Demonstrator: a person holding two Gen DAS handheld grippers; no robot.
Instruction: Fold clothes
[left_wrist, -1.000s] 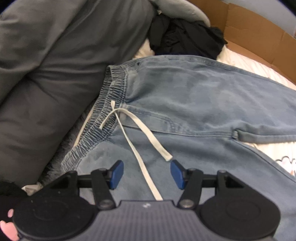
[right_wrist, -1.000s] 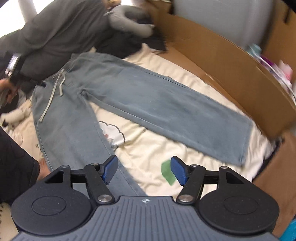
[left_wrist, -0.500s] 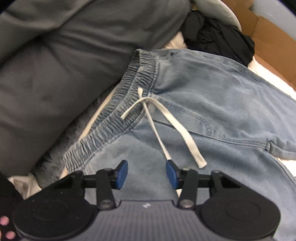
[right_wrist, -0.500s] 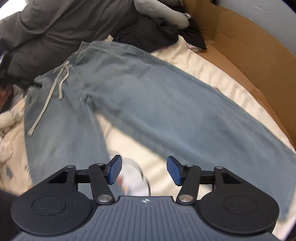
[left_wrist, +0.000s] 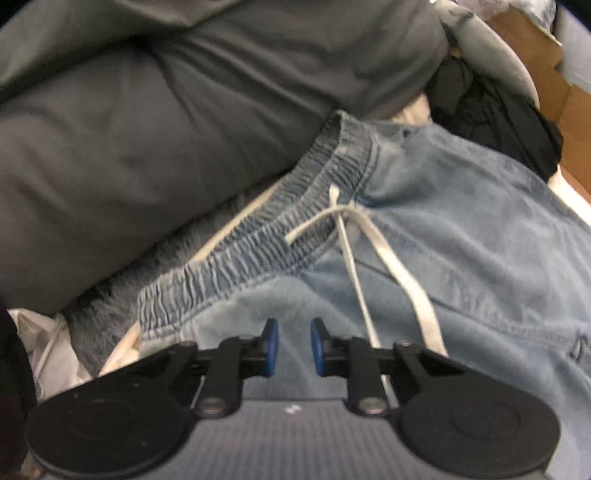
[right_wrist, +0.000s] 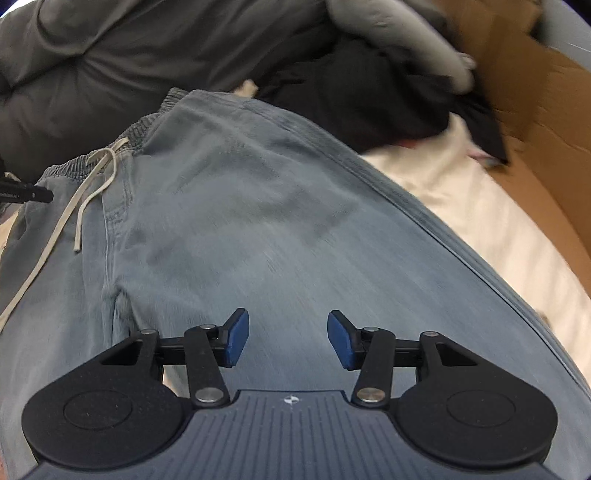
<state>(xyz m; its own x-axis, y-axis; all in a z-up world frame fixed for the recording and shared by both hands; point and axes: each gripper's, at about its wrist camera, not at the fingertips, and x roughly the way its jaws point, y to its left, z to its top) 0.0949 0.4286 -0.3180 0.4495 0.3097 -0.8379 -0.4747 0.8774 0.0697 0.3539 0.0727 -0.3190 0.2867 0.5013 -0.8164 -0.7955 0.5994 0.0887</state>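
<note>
My left gripper (left_wrist: 293, 346) sits over the jeans (left_wrist: 461, 240) near the waistband (left_wrist: 258, 240), jaws narrowed, gripping nothing. My right gripper (right_wrist: 288, 341) hangs wide apart above the thigh; jeans flat on the bed (right_wrist: 480, 206).

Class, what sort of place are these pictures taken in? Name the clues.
Probably a bedroom: the jeans lie spread on a cream sheet, with a grey duvet bunched behind and a cardboard box alongside.
</note>
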